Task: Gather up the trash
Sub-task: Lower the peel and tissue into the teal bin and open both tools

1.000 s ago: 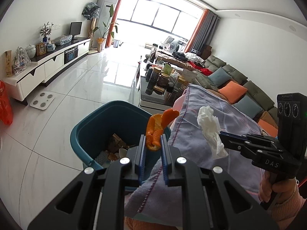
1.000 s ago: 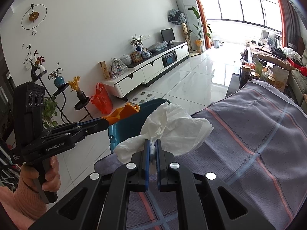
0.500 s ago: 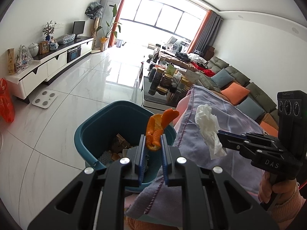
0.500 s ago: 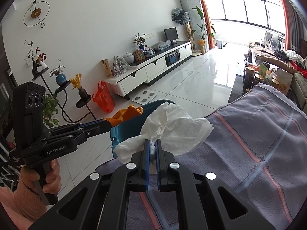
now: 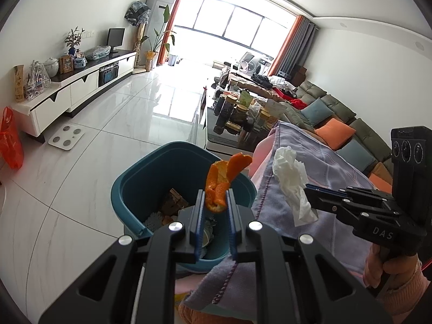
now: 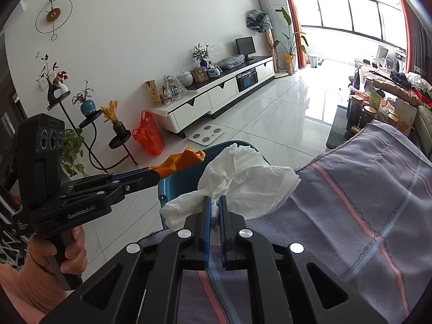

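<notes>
Your left gripper (image 5: pixel 215 198) is clamped on the orange peel (image 5: pixel 220 182), right above the teal bin (image 5: pixel 135 189) (scraps already inside). Your right gripper (image 6: pixel 215 205) pinches the white tissue (image 6: pixel 243 178) between its 2 fingers, over the striped cloth (image 6: pixel 364 202).

— What's the room like from your feed?

— I see glossy white floor tiles (image 5: pixel 113 124), white walls, and a low white TV cabinet (image 6: pixel 216 100) along the left.

— Light?

— Strong daylight through a wide window (image 5: pixel 232 24) with orange curtains (image 5: pixel 290 40); a green sofa (image 5: pixel 348 118) runs along the right.
</notes>
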`<action>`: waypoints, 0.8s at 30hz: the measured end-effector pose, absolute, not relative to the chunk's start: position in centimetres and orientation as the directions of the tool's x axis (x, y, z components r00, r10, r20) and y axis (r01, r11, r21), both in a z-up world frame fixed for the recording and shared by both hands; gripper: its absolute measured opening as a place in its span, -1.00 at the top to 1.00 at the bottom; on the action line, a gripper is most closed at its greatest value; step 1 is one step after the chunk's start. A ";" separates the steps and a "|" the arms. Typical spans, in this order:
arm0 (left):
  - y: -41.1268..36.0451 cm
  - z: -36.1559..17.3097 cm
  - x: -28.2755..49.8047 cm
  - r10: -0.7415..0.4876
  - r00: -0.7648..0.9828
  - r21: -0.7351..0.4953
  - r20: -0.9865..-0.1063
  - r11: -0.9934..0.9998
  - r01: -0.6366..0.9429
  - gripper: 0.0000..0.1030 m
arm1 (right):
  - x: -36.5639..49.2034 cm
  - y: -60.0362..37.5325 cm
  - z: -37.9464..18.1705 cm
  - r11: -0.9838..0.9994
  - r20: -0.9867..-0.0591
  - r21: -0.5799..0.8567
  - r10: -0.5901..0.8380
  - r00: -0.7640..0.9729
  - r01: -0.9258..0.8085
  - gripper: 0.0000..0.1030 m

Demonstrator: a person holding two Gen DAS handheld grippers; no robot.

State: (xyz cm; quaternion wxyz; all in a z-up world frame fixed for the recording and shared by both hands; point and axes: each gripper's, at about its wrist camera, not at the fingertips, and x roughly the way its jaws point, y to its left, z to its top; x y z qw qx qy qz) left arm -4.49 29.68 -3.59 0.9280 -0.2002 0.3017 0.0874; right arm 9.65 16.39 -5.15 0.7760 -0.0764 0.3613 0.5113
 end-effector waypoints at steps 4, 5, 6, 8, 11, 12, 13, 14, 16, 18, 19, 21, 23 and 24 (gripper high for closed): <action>29.8 -3.7 -4.3 0.043 0.800 -0.320 -0.598 0.903 -0.288 0.69 | 9.6 16.7 -5.4 0.460 -0.644 0.251 0.736 0.207 -0.852 0.88; 29.9 -3.7 -4.3 0.043 0.800 -0.321 -0.599 0.902 -0.289 0.69 | 9.6 16.8 -5.4 0.458 -0.646 0.251 0.736 0.205 -0.853 0.88; 29.9 -3.7 -4.3 0.043 0.800 -0.322 -0.598 0.902 -0.289 0.69 | 9.7 16.9 -5.4 0.457 -0.646 0.252 0.736 0.203 -0.853 0.88; 30.0 -3.7 -4.2 0.045 0.800 -0.320 -0.598 0.902 -0.290 0.69 | 9.8 17.1 -5.4 0.454 -0.647 0.255 0.736 0.198 -0.854 0.88; 30.1 -3.7 -4.2 0.046 0.799 -0.318 -0.599 0.903 -0.290 0.69 | 9.8 17.2 -5.4 0.451 -0.648 0.253 0.735 0.196 -0.856 0.88; 30.2 -3.7 -4.3 0.045 0.800 -0.319 -0.599 0.902 -0.290 0.69 | 9.8 17.3 -5.5 0.451 -0.649 0.253 0.735 0.195 -0.856 0.88; 30.2 -3.7 -4.3 0.046 0.799 -0.319 -0.599 0.902 -0.291 0.69 | 9.8 17.3 -5.5 0.451 -0.650 0.252 0.734 0.195 -0.856 0.88; 30.2 -3.7 -4.3 0.048 0.799 -0.318 -0.599 0.902 -0.293 0.69 | 9.9 17.4 -5.5 0.450 -0.651 0.252 0.734 0.195 -0.857 0.88; 30.3 -3.7 -4.2 0.048 0.799 -0.320 -0.600 0.901 -0.294 0.69 | 9.9 17.5 -5.5 0.448 -0.652 0.254 0.734 0.191 -0.857 0.88; 30.4 -3.9 -4.2 0.051 0.799 -0.320 -0.600 0.899 -0.298 0.69 | 10.0 17.7 -5.6 0.447 -0.654 0.253 0.733 0.189 -0.858 0.88; 30.4 -3.9 -4.2 0.051 0.798 -0.322 -0.600 0.898 -0.299 0.69 | 10.0 17.8 -5.6 0.446 -0.654 0.254 0.733 0.187 -0.858 0.88; 30.4 -4.1 -4.2 0.051 0.796 -0.323 -0.603 0.897 -0.302 0.69 | 10.1 18.0 -5.6 0.445 -0.656 0.253 0.731 0.186 -0.859 0.88; 30.5 -4.2 -4.2 0.050 0.795 -0.325 -0.605 0.896 -0.304 0.69 | 10.1 18.0 -5.6 0.444 -0.657 0.254 0.731 0.184 -0.859 0.88; 30.5 -4.3 -4.2 0.051 0.794 -0.325 -0.605 0.895 -0.305 0.69 | 10.1 18.1 -5.7 0.444 -0.658 0.253 0.730 0.184 -0.859 0.88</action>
